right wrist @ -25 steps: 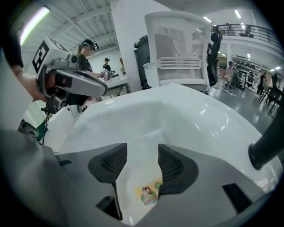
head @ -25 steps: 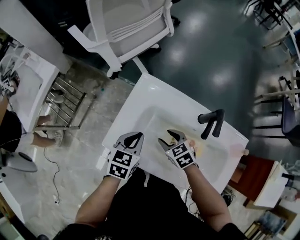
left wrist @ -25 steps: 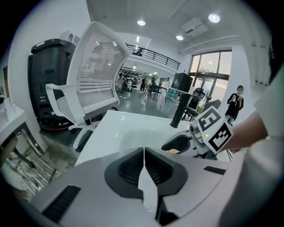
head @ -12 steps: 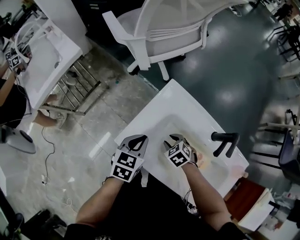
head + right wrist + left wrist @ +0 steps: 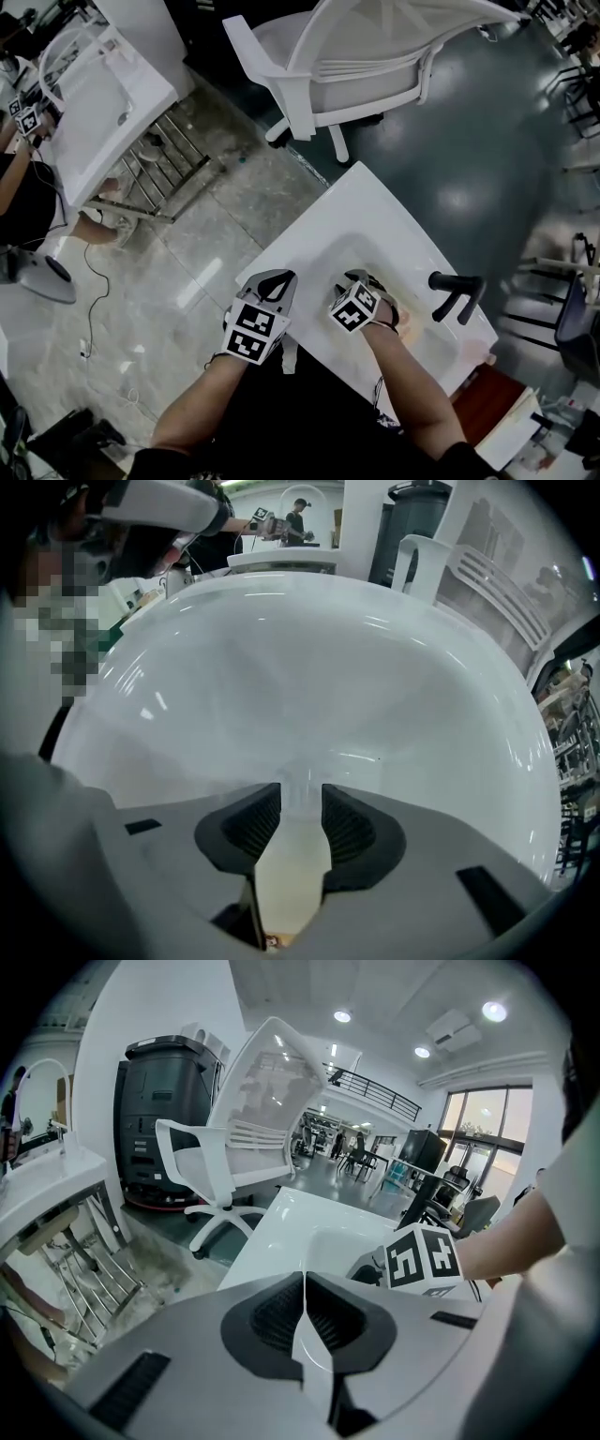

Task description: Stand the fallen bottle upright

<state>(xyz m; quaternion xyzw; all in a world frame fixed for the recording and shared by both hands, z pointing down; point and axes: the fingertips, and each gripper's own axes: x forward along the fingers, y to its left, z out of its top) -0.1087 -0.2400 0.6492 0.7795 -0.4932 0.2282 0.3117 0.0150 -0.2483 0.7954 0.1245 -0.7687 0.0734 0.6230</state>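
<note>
The bottle [image 5: 292, 855] is a pale cream one with a clear cap, lying low in the white basin [image 5: 375, 225]. My right gripper [image 5: 301, 803] points steeply down into the basin. Its jaws have just been closing, and the bottle now fills the gap between the pads, with the cap end sticking out past the fingertips. In the head view the right gripper [image 5: 364, 281] covers most of the bottle. My left gripper [image 5: 273, 281] is shut on nothing and hangs over the basin's near left rim, beside the right one; in its own view the left gripper [image 5: 303, 1283] looks across the sink top.
A black faucet [image 5: 455, 292] stands at the basin's right end. A white office chair [image 5: 356, 66] is beyond the sink. Another sink unit [image 5: 103, 103] with a metal rack [image 5: 150, 178] under it stands at the left, where a person works.
My right gripper has sunk into the basin and rolled, and its jaws have narrowed around the bottle. The left gripper has shifted a little beside it, still shut.
</note>
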